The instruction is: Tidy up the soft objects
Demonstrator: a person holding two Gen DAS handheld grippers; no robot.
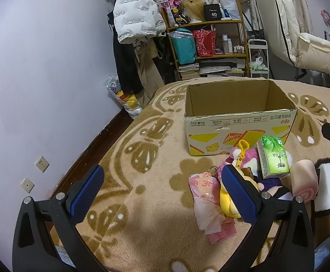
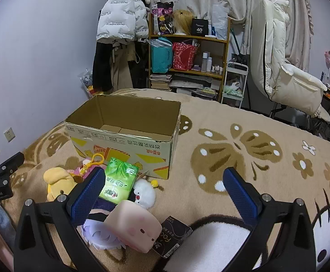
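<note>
An open, empty cardboard box stands on the bed; it also shows in the right wrist view. In front of it lies a pile of soft things: a green tissue pack, a yellow plush, a pink roll-cake squishy, a pink packet, a white fluffy toy and a yellow clip. My left gripper is open, left of the pile. My right gripper is open above the pile's right side, empty.
A beige blanket with brown flowers and butterflies covers the bed. A dark small package lies by the squishy. A wooden shelf, hanging coats and a white chair stand beyond the bed. A wall runs along the left.
</note>
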